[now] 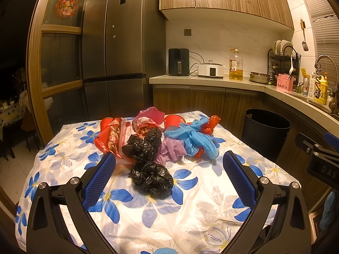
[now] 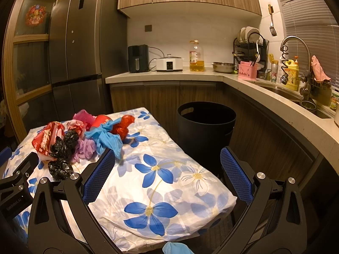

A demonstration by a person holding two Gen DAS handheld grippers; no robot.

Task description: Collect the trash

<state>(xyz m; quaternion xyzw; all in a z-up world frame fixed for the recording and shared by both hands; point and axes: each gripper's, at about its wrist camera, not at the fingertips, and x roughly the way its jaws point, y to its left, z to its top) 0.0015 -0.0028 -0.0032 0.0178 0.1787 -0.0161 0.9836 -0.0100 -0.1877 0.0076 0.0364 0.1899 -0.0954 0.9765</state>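
Observation:
A heap of trash lies on the flowered tablecloth [image 1: 190, 207]: a near black bag [image 1: 151, 177], a second black bag [image 1: 141, 146], a red snack wrapper [image 1: 111, 138], a blue plastic bag [image 1: 193, 137], a purple bag [image 1: 171, 150], a pink bag [image 1: 149, 115] and red cups [image 1: 173, 120]. My left gripper [image 1: 169, 165] is open, its fingers either side of the near black bag, not touching it. My right gripper [image 2: 167, 160] is open over the table's right part, with the heap [image 2: 84, 139] to its left. The black bin [image 2: 206, 127] stands on the floor beyond the table.
The bin [image 1: 266, 130] sits between the table and the L-shaped counter [image 1: 211, 80], which carries an air fryer [image 1: 178, 62], a cooker, an oil bottle, a dish rack and a sink [image 2: 296, 91]. A tall fridge [image 1: 118, 48] stands behind the table. A blue glove [image 2: 175, 248] shows at the right view's bottom.

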